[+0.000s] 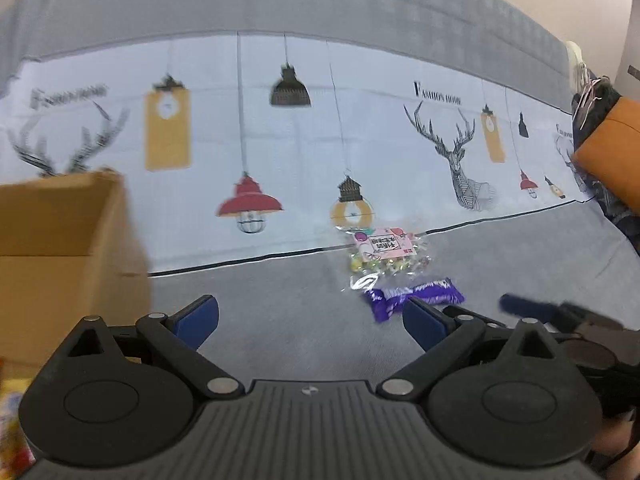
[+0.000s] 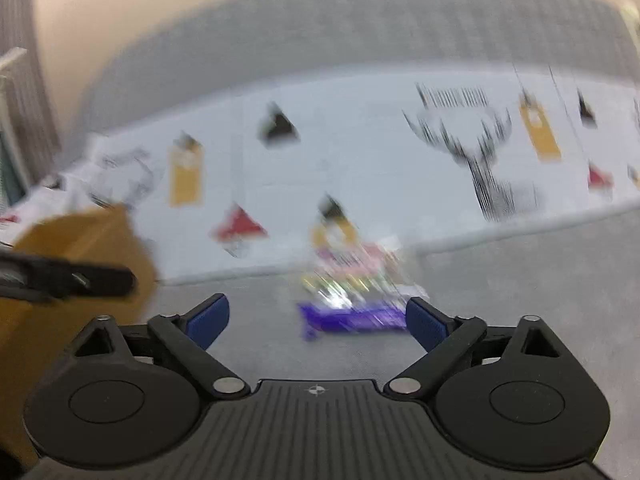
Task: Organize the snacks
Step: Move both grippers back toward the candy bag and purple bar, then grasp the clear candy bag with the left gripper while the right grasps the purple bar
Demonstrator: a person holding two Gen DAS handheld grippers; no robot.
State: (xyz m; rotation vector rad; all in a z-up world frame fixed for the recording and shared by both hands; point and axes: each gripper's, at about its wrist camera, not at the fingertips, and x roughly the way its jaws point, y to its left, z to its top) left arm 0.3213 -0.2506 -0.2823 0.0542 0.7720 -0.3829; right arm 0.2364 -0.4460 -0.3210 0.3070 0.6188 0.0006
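Grey couch seat [image 1: 280,320] (fabric) bears candy bag [image 1: 384,254], purple wrapper [image 1: 416,300], cardboard box [image 1: 60,260].

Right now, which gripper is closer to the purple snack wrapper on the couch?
Right, though only as a hedged call. The right gripper faces the purple wrapper just ahead of its open fingers. The left gripper sits to the wrapper's left, aimed past it.

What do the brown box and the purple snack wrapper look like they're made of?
Brown box: apparently corrugated cardboard, matte, with stiff flat panels and a folded flap. Purple snack wrapper: probably thin plastic film, glossy, crinkled, with twisted ends.
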